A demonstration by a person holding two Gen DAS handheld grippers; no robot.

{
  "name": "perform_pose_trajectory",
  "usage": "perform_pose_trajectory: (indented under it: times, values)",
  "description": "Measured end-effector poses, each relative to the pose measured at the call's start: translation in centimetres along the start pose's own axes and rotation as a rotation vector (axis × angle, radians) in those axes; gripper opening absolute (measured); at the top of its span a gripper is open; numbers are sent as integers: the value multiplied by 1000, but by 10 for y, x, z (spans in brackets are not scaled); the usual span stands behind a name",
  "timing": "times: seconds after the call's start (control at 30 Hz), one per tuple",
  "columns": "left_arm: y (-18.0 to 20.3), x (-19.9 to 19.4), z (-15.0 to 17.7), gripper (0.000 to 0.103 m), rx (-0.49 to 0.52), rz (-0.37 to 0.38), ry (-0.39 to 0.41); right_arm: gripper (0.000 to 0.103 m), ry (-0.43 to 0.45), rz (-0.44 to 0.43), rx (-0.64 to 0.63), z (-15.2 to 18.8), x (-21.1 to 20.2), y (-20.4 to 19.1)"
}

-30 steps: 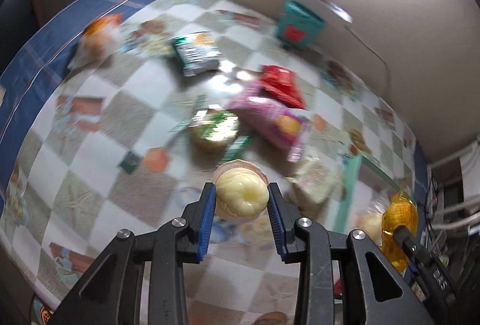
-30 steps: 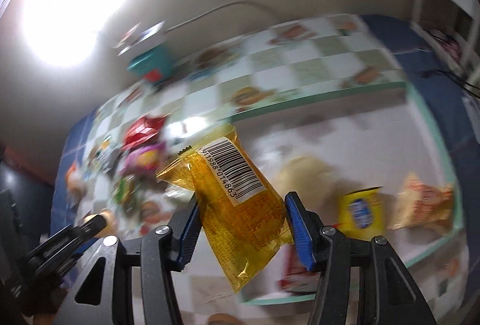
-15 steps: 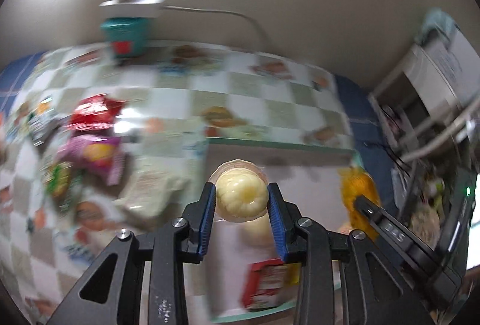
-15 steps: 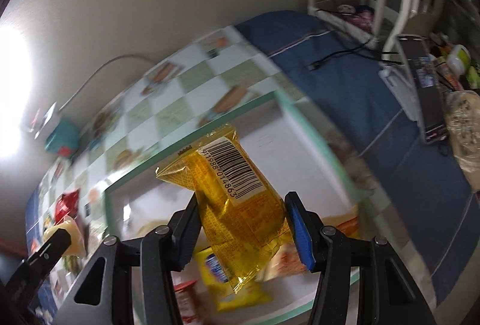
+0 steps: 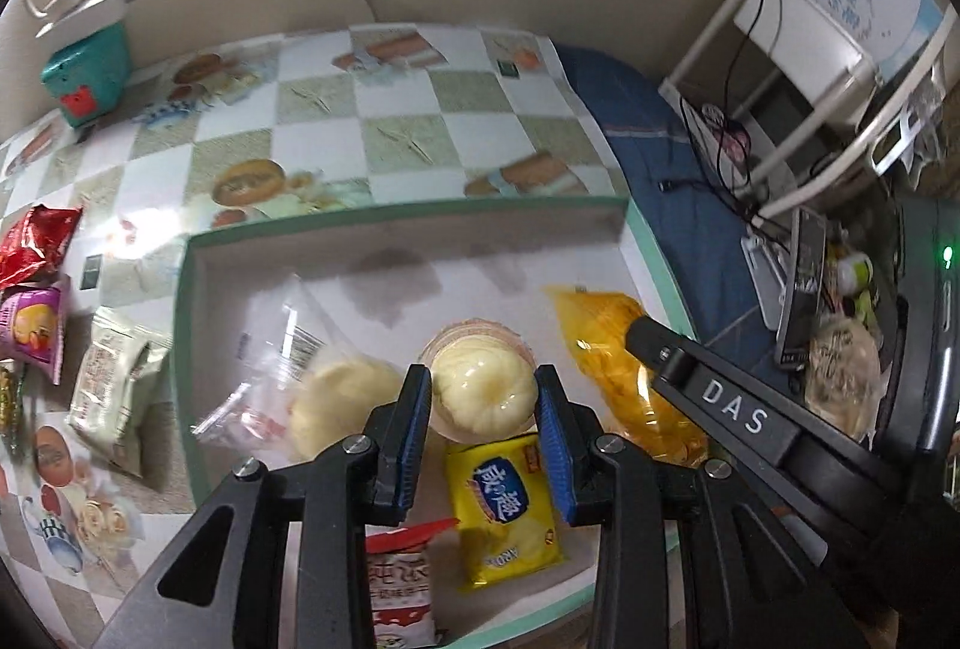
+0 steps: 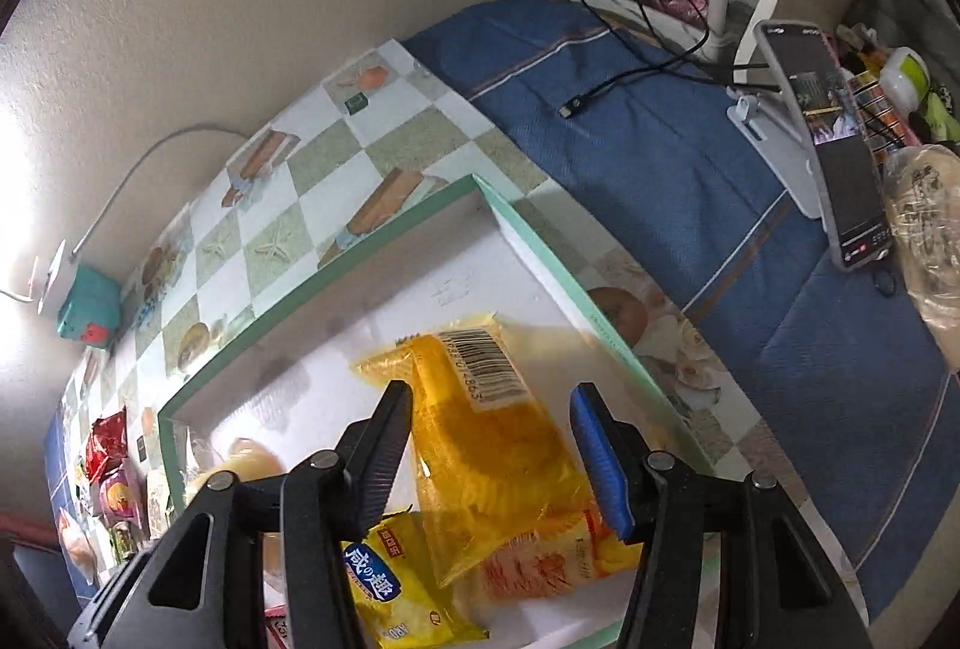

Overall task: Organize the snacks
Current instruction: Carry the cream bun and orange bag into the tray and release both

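Note:
My left gripper [image 5: 483,397] is shut on a pale yellow cup cake [image 5: 483,390] and holds it above the green-rimmed white box [image 5: 384,220]. My right gripper [image 6: 492,445] is open over the box [image 6: 336,283]; the orange-yellow packet [image 6: 480,439] lies loose in the box between its fingers and shows in the left wrist view [image 5: 606,349]. In the box also lie a wrapped bun [image 5: 336,403], a yellow packet [image 5: 504,505] and a red-and-white packet [image 5: 399,583].
Loose snacks lie left of the box: a red bag [image 5: 33,244], a pink packet [image 5: 33,331], a pale green packet [image 5: 114,391]. A teal box [image 5: 87,67] stands by the wall. A phone on a stand [image 6: 822,145] and cables sit on the blue cloth at right.
Both grippers have swung right and come over the box. My right gripper has opened and let go of the orange-yellow packet, which now lies in the box. The left still holds the cake.

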State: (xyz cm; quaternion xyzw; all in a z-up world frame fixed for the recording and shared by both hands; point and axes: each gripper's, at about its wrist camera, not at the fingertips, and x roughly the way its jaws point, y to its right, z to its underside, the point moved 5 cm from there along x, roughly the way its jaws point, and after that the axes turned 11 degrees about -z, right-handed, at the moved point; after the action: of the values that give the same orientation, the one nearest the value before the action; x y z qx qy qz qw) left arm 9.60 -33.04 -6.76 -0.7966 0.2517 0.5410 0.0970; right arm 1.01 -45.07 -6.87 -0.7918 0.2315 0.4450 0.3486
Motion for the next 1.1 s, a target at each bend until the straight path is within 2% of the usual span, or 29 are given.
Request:
perform_pose_trajectory:
  times: [0.1,0.13,0.17,0.2,0.37,0.43,0.5,0.67,0.77,0.83,0.9,1.1]
  values:
    - [1,-2,-1,38,15,4,3,59,-15,0,-5,1,1,-1]
    - [1,-3,-1,41,17,2,3,59,-16,0,-4,1,0,-1]
    - [-1,-7,-2,50,15,0,7,60,-13,-1,-3,0,-2,-2]
    - [-4,-9,-3,54,12,-7,10,60,-8,-5,-2,-1,-5,-2]
    - [-32,-32,-12,55,-63,-20,26,60,16,-7,-29,-8,-23,-9]
    - [-49,-44,-16,57,-107,-36,43,66,31,-14,-42,-11,-35,-13]
    - [-70,-56,-20,68,-149,-69,69,76,48,-12,-57,-13,-44,-16]
    - [-131,-83,-24,79,-242,-191,111,87,78,25,-107,-16,-64,-25]
    - [-168,-95,-20,81,-277,-276,122,88,77,27,-119,-16,-65,-30]
    - [-196,-102,-15,82,-313,-336,126,92,68,26,-130,-14,-62,-35]
    - [-225,-109,-8,87,-356,-390,131,103,63,26,-145,-11,-59,-41]
    - [-307,-127,24,88,-488,-531,117,103,45,12,-214,0,-50,-73]
